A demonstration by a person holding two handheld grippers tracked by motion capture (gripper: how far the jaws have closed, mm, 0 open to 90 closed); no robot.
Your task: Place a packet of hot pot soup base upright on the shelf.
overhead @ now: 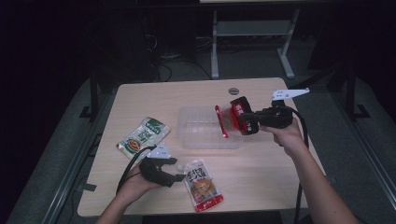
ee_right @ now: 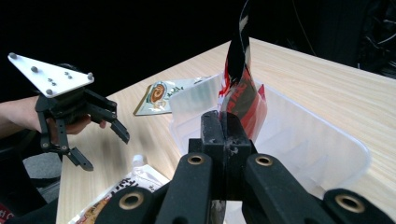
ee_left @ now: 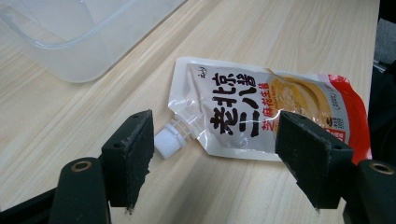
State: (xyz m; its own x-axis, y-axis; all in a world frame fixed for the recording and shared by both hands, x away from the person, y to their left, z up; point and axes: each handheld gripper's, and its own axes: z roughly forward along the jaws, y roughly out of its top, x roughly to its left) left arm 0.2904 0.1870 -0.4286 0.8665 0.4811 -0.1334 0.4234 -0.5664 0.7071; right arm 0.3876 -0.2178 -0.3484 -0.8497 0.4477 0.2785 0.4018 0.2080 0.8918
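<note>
We are holding a red sauce pouch (overhead: 229,119) clamped in our right gripper (overhead: 243,117), its jaws pressed tight together on the pouch's edge, so that the pouch is hanging above the clear plastic container (overhead: 196,135) in the middle of the table (overhead: 261,172). In the right gripper view the red pouch (ee_right: 243,93) is standing up out of the closed jaws, with the container's rim (ee_right: 359,158) lying just below and behind it. Our left gripper (overhead: 175,169) is sitting near the front left of the table with its jaws standing wide and nothing between the pads. Right beside it we are seeing a white-and-red spouted pouch (overhead: 201,184) lying flat on the table; in the left gripper view this pouch (ee_left: 261,112) is lying between and beyond the open jaws, its white cap (ee_left: 167,141) pointing toward the left-hand jaw, neither pad touching it. A green-topped pouch (overhead: 144,136) is lying flat to the left of the container, well apart from both grippers.
</note>
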